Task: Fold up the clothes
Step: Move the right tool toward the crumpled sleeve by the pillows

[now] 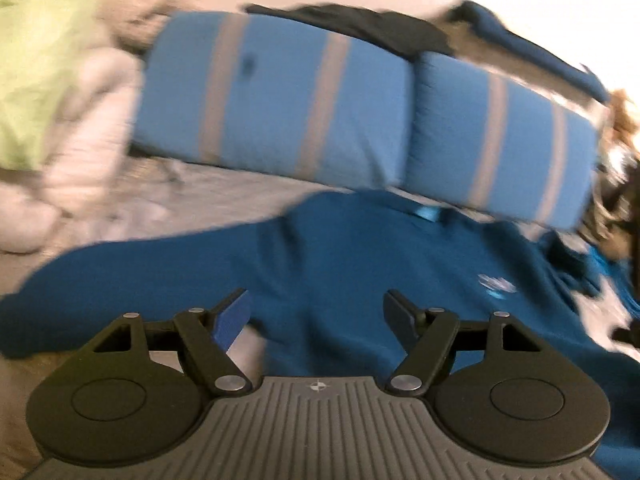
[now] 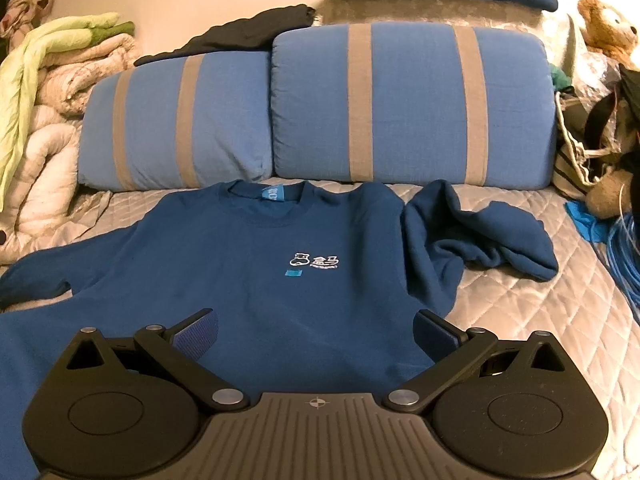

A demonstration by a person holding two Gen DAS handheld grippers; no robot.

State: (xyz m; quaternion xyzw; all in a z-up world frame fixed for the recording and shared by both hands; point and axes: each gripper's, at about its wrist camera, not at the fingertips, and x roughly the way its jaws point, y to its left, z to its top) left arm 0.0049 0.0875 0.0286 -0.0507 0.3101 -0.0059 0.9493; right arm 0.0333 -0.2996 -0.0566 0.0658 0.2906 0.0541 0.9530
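Observation:
A dark blue sweatshirt with a small white chest logo lies face up on the grey quilted bed, collar toward the pillows. Its right sleeve is bunched in a heap beside the body; the left sleeve stretches out flat. My left gripper hovers open over the sweatshirt's left side, nothing between its fingers; that view is motion-blurred. My right gripper stands open over the lower front of the sweatshirt, also holding nothing.
Two blue pillows with grey stripes lie across the bed behind the sweatshirt. White and green bedding is piled at the left. A teddy bear, bags and blue cord crowd the right side. A dark garment lies behind the pillows.

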